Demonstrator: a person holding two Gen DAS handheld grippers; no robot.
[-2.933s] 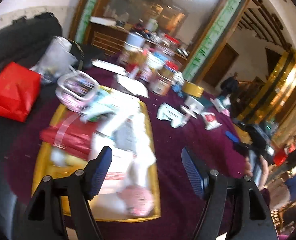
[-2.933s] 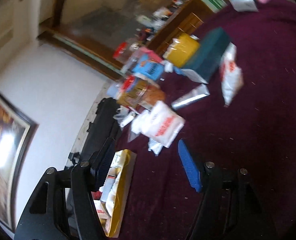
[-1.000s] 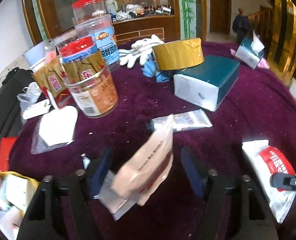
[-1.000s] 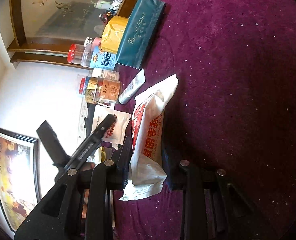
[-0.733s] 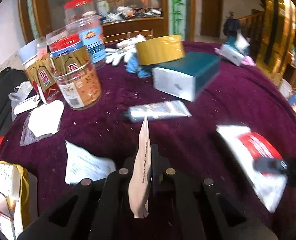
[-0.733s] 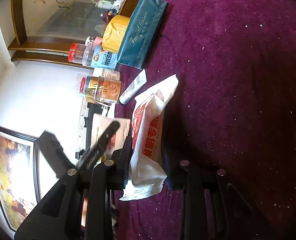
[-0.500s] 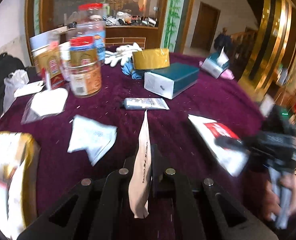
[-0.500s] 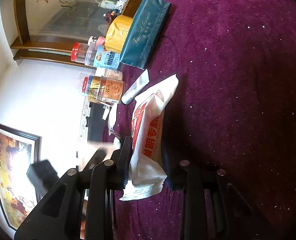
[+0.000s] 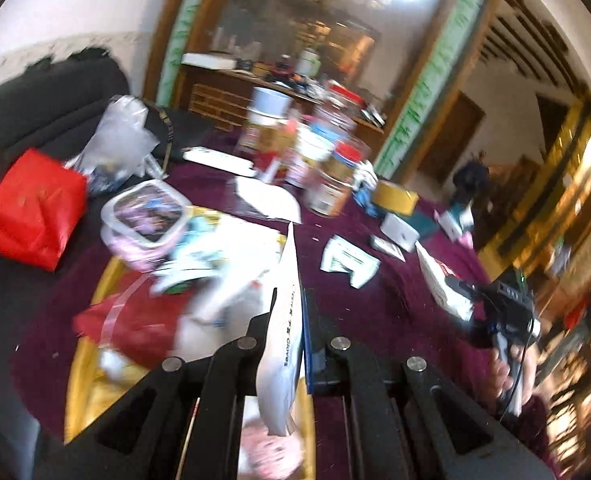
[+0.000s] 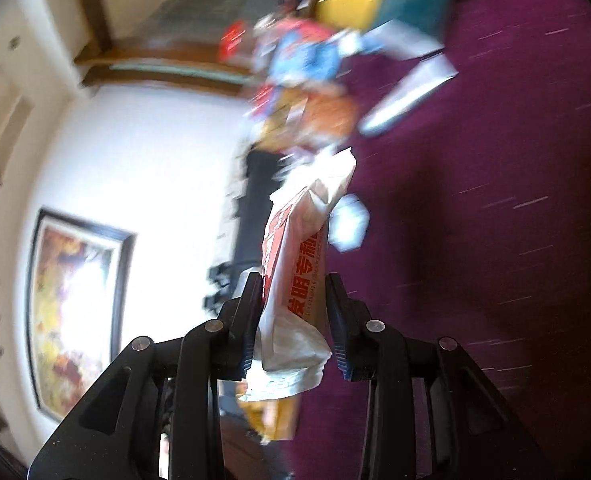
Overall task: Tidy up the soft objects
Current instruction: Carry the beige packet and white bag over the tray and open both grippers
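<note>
My left gripper is shut on a flat white glove packet and holds it edge-on above the yellow tray, which is piled with soft packets and a red bag. My right gripper is shut on a white packet with red print, lifted off the purple tablecloth. In the left wrist view the right gripper shows at the right with that packet.
Jars with red lids, a yellow tape roll, a teal tissue box and a small white packet sit on the table. A red bag and a lidded tub lie left of the tray.
Both grippers closed on packets and lifted them. The left gripper swung left from the table's middle to over the yellow tray. The right gripper rose from the cloth with its packet.
</note>
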